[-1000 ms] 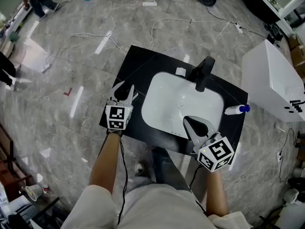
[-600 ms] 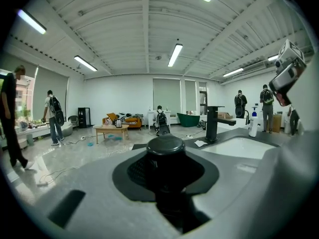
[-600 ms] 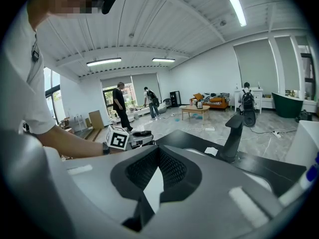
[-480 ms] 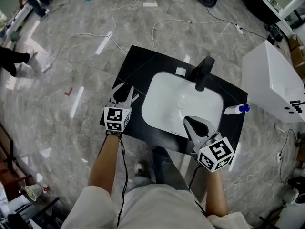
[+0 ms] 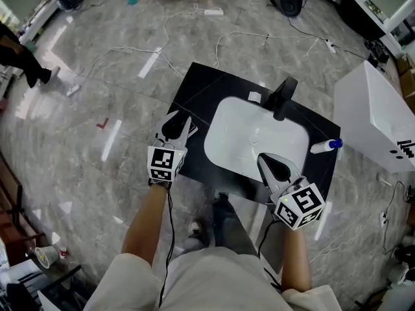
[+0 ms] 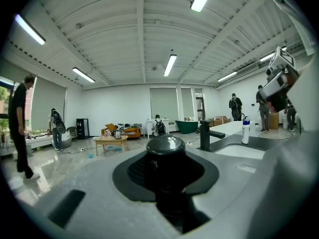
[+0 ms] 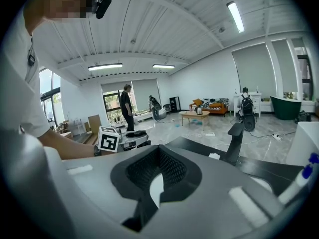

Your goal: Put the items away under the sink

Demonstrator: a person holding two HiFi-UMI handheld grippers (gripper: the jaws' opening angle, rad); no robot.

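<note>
With the left gripper closed on a dark round-capped item and the right gripper narrow and empty, stowing seems barely begun; next, probably lower that item under the sink, leaving the bottle ahead-right of the right gripper.

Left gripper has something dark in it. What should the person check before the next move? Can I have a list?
1. The left gripper has hold of the dark round-topped item: ok, the jaws are closed around it.
2. The right gripper is free to help: ok, its jaws are together with nothing between them.
3. Everything is off the counter: not ok, a white bottle with a blue cap lies at its right side.
4. The space under the sink is open and has room: cannot tell, the counter hides it.
5. The item is right side up: ok, its round top points up.
</note>
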